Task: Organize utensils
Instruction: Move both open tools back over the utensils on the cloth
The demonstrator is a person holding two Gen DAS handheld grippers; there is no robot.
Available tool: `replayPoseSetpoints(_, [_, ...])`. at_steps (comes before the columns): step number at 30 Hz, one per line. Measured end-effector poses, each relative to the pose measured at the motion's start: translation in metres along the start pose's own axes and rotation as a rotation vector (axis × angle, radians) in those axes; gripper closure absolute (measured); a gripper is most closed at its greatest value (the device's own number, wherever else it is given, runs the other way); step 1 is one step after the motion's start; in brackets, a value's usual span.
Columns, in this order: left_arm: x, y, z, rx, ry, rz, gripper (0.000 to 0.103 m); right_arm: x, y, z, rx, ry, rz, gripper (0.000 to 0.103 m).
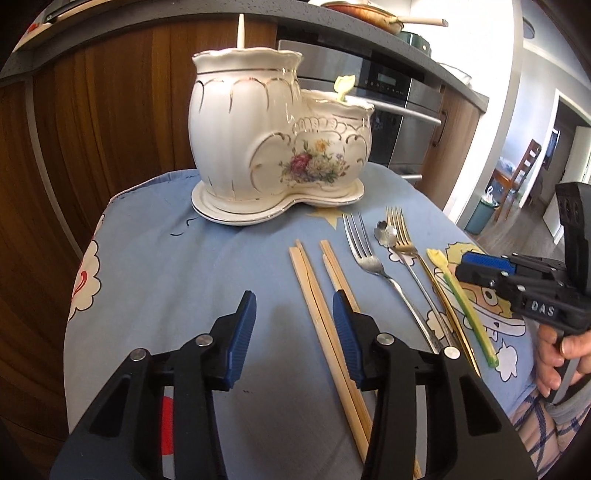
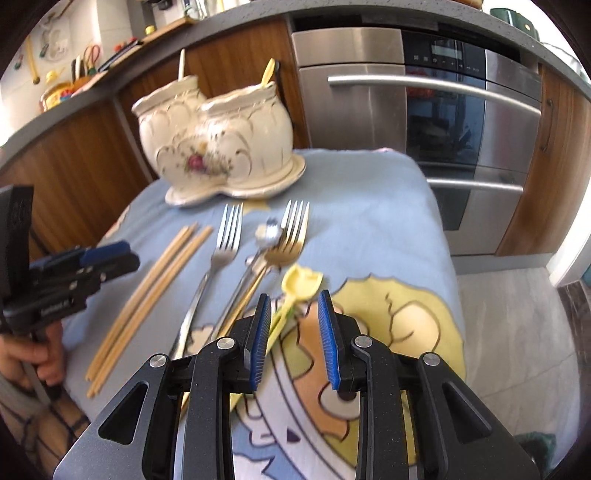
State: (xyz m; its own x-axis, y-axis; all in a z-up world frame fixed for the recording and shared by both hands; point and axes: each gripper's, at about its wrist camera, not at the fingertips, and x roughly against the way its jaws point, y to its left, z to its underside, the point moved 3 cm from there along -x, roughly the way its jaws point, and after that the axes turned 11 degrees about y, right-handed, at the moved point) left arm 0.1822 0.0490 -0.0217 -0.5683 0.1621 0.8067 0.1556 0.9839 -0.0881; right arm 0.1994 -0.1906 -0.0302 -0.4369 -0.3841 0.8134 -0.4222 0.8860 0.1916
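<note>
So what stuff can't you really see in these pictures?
- Inside the ceramic utensil holder: its walls hide what the white stick and yellow piece are, in both views.
- Chopsticks: near ends hidden behind the left gripper, left wrist view.
- Yellow spoon handle: runs under the right gripper, right wrist view.
- Holder's flower print: blurred, right wrist view.

On the blue cloth [image 1: 184, 266] you have four wooden chopsticks [image 1: 325, 314], two forks, one silver [image 1: 364, 254] and one gold [image 1: 400, 236], one small silver flower-shaped spoon [image 1: 386, 232], one yellow plastic spoon [image 2: 299, 282], and one two-compartment ceramic holder [image 1: 273, 140] with one utensil standing in each compartment.
</note>
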Motion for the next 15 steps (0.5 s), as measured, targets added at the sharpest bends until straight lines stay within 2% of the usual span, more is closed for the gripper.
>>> replayPoseSetpoints(10, [-0.012,-0.006,0.001,-0.032,0.077,-0.021,0.07,-0.003,0.007,0.008,0.025,0.014,-0.013,0.075])
replayPoseSetpoints(15, [-0.015,-0.005,0.0,-0.025,0.087,-0.015,0.075,-0.007,0.016,0.009,0.054,0.031,-0.026,0.075])
